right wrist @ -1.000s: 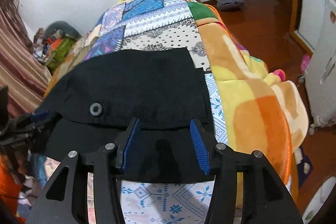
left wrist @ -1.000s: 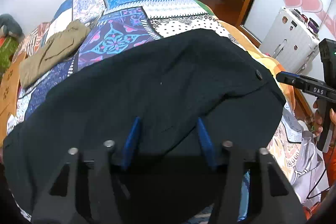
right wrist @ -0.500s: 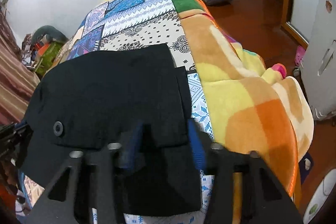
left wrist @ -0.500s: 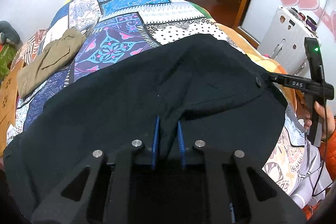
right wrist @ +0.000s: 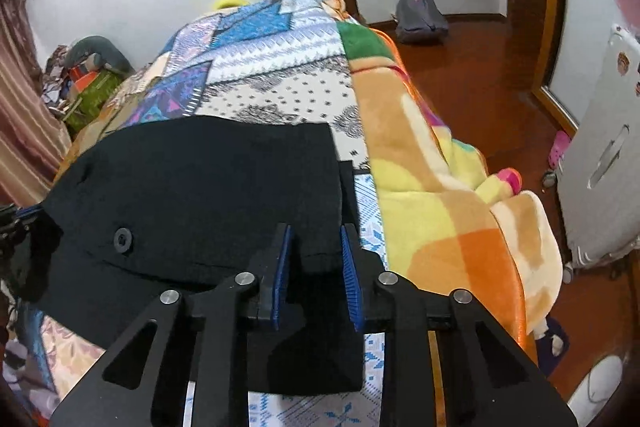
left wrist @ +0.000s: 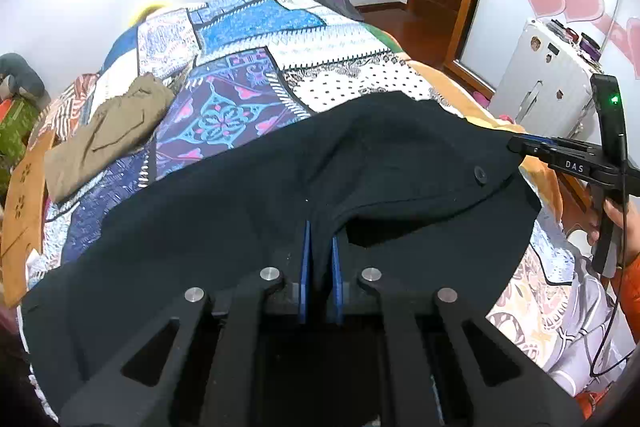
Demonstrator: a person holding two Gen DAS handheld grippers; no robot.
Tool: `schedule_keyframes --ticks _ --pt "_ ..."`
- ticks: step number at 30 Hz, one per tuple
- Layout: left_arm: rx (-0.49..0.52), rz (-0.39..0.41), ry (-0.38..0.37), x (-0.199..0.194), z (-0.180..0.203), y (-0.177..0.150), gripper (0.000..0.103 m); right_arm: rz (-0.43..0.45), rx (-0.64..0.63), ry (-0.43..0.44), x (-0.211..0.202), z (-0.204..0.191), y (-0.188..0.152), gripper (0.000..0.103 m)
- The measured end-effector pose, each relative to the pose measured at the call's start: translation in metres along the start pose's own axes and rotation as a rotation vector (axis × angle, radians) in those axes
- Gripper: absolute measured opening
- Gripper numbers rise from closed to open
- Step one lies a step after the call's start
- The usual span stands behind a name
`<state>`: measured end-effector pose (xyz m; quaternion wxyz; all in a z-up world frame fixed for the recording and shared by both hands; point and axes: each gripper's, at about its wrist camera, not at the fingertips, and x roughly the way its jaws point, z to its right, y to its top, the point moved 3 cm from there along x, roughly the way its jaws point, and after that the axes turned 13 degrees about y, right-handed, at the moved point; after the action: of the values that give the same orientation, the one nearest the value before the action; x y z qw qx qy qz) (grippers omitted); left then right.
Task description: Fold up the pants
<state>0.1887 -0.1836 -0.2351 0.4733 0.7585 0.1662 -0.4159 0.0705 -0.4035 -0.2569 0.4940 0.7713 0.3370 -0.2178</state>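
Left gripper (left wrist: 319,247): nearly closed, a fold of the black pants (left wrist: 248,211) pinched between its blue pads.
Right gripper (right wrist: 314,259): partly open, pants edge between the pads, grip not confirmed.
Pants: spread on the patterned quilt (left wrist: 240,75).

Beyond your blue-padded left gripper (left wrist: 319,247) lie black pants (left wrist: 248,211) on a blue-purple patchwork quilt (left wrist: 240,67) (olive-brown trousers (left wrist: 108,131) farther left); orange-yellow blanket (right wrist: 440,195) right.

Each black hand-held gripper (left wrist: 319,227) has blue finger pads (right wrist: 349,267), silver screws and triangular cut-outs.
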Motion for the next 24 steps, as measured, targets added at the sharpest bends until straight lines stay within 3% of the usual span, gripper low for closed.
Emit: schedule_keyframes --ticks 13,19,24 --pt "0.059 0.058 -0.014 -0.046 0.013 -0.011 0.009 0.08 -0.038 0.002 -0.042 -0.018 -0.003 0.013" --pt "0.108 0.01 -0.037 -0.041 0.033 -0.034 0.009 0.027 -0.014 -0.025 -0.039 -0.008 -0.024 0.013" --pt "0.089 -0.022 -0.051 -0.036 0.039 -0.042 0.009 -0.036 0.027 -0.028 -0.022 0.005 -0.043 0.013"
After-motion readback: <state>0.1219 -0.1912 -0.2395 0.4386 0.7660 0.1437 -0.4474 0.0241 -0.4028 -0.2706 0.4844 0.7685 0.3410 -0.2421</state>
